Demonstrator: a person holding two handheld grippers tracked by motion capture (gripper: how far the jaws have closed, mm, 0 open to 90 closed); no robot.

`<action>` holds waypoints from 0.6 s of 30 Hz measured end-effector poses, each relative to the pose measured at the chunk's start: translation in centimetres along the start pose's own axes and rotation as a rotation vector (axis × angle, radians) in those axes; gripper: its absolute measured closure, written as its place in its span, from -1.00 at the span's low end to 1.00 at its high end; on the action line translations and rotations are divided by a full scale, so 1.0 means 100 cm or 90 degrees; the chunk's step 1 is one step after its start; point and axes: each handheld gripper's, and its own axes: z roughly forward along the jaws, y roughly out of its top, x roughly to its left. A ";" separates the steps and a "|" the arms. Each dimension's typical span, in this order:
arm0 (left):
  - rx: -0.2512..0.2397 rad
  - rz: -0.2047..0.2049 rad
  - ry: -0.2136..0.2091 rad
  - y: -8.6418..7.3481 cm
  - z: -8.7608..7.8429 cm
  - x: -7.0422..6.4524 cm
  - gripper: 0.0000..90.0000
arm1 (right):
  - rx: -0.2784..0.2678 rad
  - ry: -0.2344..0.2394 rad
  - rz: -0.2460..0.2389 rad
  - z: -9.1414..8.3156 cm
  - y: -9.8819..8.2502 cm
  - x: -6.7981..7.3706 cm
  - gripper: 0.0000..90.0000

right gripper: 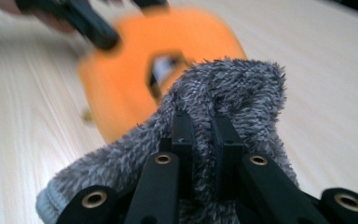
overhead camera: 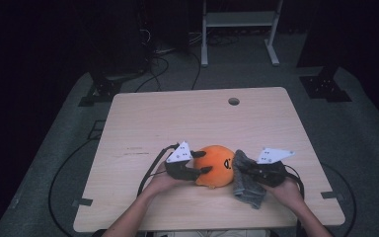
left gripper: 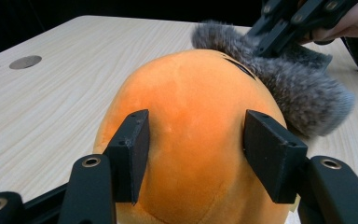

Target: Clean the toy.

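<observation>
**Cloth to plush, both hands engaged**

Light wooden table (overhead camera: pixel 143 118), rounded corners, one round cable hole (overhead camera: pixel 234 101) at the far edge. We work at the near edge, centre.

Round orange plush toy (overhead camera: pixel 216 165) with a black mark on its face sits on the tabletop between our two tools. Fluffy grey cloth (overhead camera: pixel 248 180) lies against its right flank, one end draped toward the table edge.

Left gripper (left gripper: pixel 196 154): jaws straddle the plush, pads on either side of its dome and apparently touching the pile without denting it. We cannot say a firm hold is made. Right gripper (right gripper: pixel 204 140): clenched on a fold of the grey cloth, fibres bunched between the pads.

Our reading: bracing the toy with the left while the right brings the cloth up to wipe it. Next move calls for firm seating of the left pads, then a drag of the cloth across the orange surface.

Obstacles: none on the table. The trailing cables (overhead camera: pixel 148 173) stay near our wrists; the soft toy may roll under pressure.
</observation>
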 end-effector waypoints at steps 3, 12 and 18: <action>0.006 0.006 -0.002 0.002 0.001 -0.002 -0.07 | -0.011 0.007 0.024 -0.006 -0.004 -0.004 0.81; -0.022 -0.021 -0.017 0.013 -0.007 0.000 -0.48 | -0.037 0.025 -0.048 0.010 0.028 0.012 0.81; 0.024 -0.079 -0.003 0.009 0.004 0.008 -0.66 | -0.044 0.035 -0.054 0.006 0.019 0.015 0.81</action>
